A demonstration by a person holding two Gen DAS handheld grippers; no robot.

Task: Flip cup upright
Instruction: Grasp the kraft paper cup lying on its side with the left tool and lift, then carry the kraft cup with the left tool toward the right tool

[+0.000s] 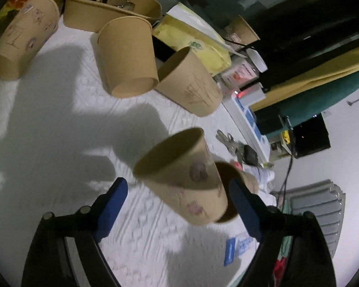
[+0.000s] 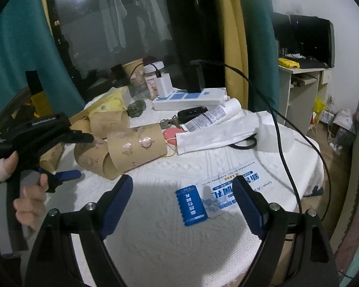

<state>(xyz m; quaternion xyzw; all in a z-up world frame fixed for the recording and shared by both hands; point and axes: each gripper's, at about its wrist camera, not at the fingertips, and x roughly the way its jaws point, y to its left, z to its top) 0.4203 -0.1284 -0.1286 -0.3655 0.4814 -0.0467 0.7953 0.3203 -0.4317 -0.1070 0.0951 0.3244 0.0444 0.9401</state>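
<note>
Blue-padded left gripper [image 1: 177, 205] stands open around one lying paper cup [image 1: 184, 177], pads apart from it. Right gripper [image 2: 183, 196] gapes over bare white cloth [image 2: 179, 251]. Six cups lie tipped, another nested behind.

Taking the power strip [image 2: 189, 99] at the far edge of the table [image 2: 170, 246] as the mark: a charger [image 2: 162, 85] stands on it, a jar [image 2: 153, 76] just behind. Before it lie a key fob [image 2: 191, 113] and a tube [image 2: 215, 114], then a folded paper bag [image 2: 222, 131]. Left of it and nearer, two cups [image 2: 136, 149] lie on their sides, touching. Nearest of all, a flat packet [image 2: 191, 205] lies on the cloth.
</note>
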